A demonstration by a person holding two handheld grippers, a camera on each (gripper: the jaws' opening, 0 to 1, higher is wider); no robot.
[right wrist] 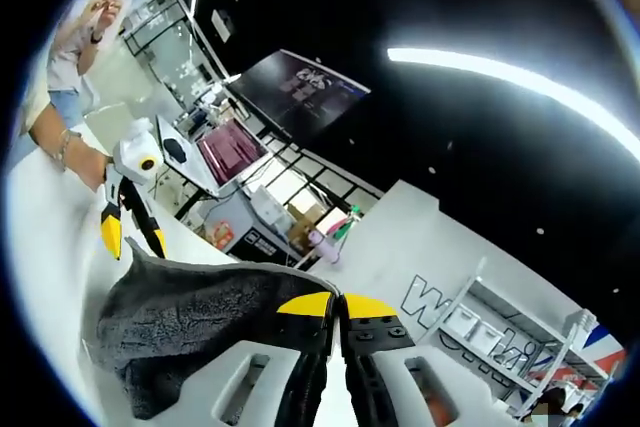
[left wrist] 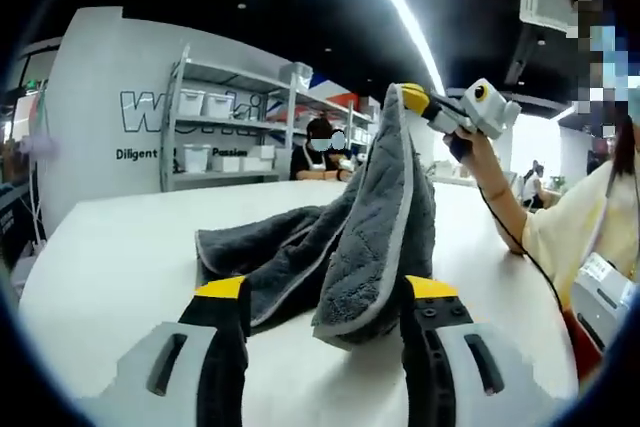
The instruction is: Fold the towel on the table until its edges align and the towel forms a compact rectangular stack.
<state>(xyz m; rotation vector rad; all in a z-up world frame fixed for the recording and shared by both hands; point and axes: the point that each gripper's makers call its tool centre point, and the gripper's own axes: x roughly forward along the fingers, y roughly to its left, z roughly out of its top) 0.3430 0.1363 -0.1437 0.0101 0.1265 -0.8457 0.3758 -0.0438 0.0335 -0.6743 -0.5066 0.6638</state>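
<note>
A dark grey towel (left wrist: 340, 237) with a lighter hem lies partly on the white table (left wrist: 110, 257). One corner of it is lifted into a tall peak. My right gripper (left wrist: 415, 99), held in a person's hand, is shut on that peak well above the table. In the right gripper view its jaws (right wrist: 337, 304) are pressed together on the towel (right wrist: 190, 317), which hangs away to the left. My left gripper (left wrist: 325, 289) stands open low over the table, and the hanging fold's bottom sits between its jaws, not pinched. From the right gripper view, the left gripper (right wrist: 135, 237) is open beside the towel's far end.
The person (left wrist: 580, 227) holding the grippers stands at the table's right edge. Beyond the far edge are metal shelves (left wrist: 220, 127) with white bins, and a seated person (left wrist: 320, 152). Bare tabletop lies left of the towel.
</note>
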